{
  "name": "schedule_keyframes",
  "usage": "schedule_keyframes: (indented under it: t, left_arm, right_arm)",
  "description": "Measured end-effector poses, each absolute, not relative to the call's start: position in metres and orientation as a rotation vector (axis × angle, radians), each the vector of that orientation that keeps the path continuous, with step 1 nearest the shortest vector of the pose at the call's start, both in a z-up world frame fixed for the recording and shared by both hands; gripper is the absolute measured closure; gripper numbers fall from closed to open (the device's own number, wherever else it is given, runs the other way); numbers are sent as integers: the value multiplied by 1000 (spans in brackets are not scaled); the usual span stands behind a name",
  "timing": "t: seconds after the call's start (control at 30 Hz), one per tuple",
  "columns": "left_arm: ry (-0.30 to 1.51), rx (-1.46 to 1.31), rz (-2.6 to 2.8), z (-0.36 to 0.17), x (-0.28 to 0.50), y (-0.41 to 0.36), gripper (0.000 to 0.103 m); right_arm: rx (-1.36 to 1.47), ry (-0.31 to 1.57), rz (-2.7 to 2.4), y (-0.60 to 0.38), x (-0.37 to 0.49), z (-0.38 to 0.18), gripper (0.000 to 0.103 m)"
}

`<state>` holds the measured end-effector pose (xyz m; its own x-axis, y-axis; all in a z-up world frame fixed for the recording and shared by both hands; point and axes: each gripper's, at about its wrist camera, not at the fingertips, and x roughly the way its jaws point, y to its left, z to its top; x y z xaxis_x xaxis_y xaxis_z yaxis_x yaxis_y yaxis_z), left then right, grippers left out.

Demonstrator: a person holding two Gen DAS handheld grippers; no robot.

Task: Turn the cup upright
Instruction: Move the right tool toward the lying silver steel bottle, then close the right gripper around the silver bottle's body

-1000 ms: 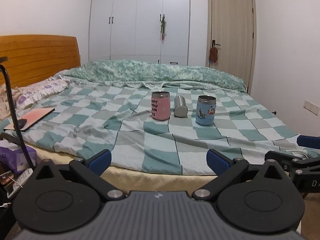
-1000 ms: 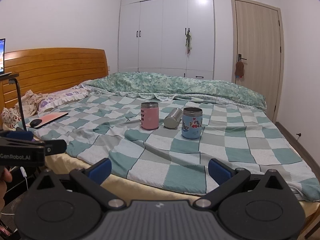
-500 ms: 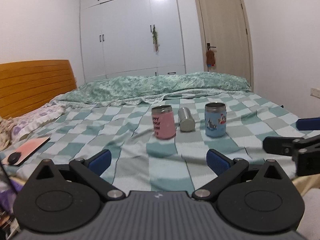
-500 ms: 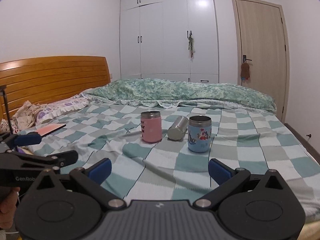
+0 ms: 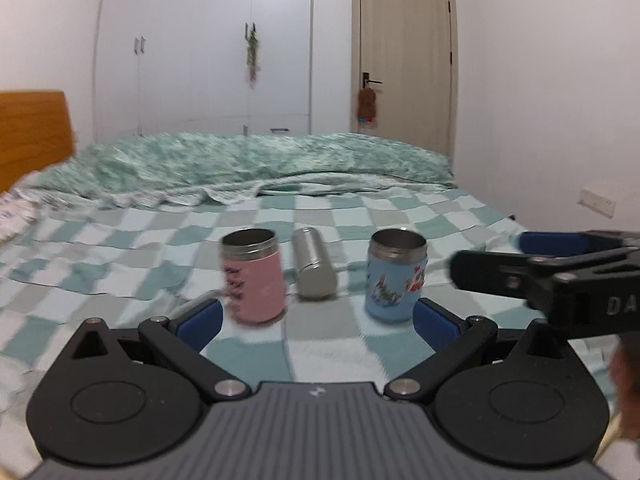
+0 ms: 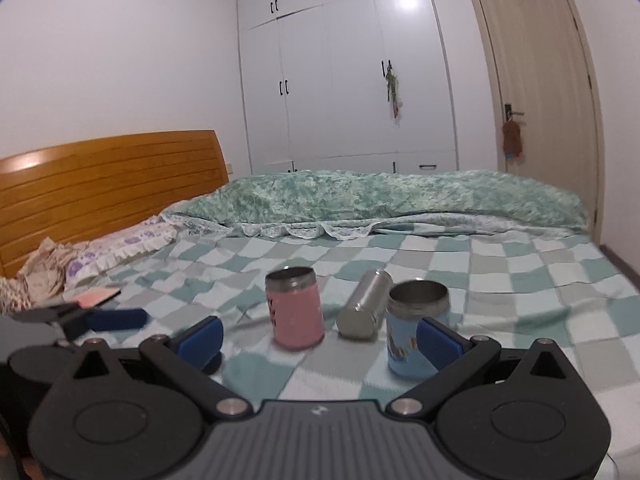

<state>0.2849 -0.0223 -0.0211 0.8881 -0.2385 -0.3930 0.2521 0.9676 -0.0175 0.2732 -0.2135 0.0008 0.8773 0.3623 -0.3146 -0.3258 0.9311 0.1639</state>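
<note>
A plain steel cup [image 5: 313, 265] lies on its side on the checked bedspread [image 5: 332, 344], between an upright pink cup [image 5: 255, 276] and an upright blue cup [image 5: 395, 276]. In the right wrist view the steel cup [image 6: 365, 305] lies with its base toward me, between the pink cup [image 6: 296, 307] and the blue cup [image 6: 414, 328]. My left gripper [image 5: 316, 322] is open and empty, just short of the cups. My right gripper [image 6: 318, 342] is open and empty, its right finger in front of the blue cup. Each gripper shows at the edge of the other's view.
A rolled green quilt [image 6: 380, 196] lies across the far side of the bed. A wooden headboard [image 6: 108, 176] and pillows [image 6: 120, 246] are at the left. A pink pad [image 6: 96, 295] lies near the left edge. White wardrobes and a door stand behind.
Both grippers have moved forward over the bed toward the three cups, which now look much larger and closer. The cups have not moved.
</note>
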Motion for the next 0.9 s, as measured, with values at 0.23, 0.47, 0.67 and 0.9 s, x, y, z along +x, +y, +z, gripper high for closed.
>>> schedule_keyframes:
  t: [0.23, 0.47, 0.67, 0.9]
  left_arm:
    - [453, 20, -358, -34, 384, -36, 0]
    - [454, 90, -340, -51, 483, -57, 0]
    - [525, 91, -308, -69, 555, -54, 0]
    - [610, 68, -297, -81, 611, -36, 0]
  right_arm:
    - [182, 331, 421, -211, 378, -1, 0]
    - [251, 336, 472, -202, 479, -19, 0]
    - [225, 394, 473, -193, 544, -38, 0]
    - [134, 503, 434, -186, 601, -50, 0]
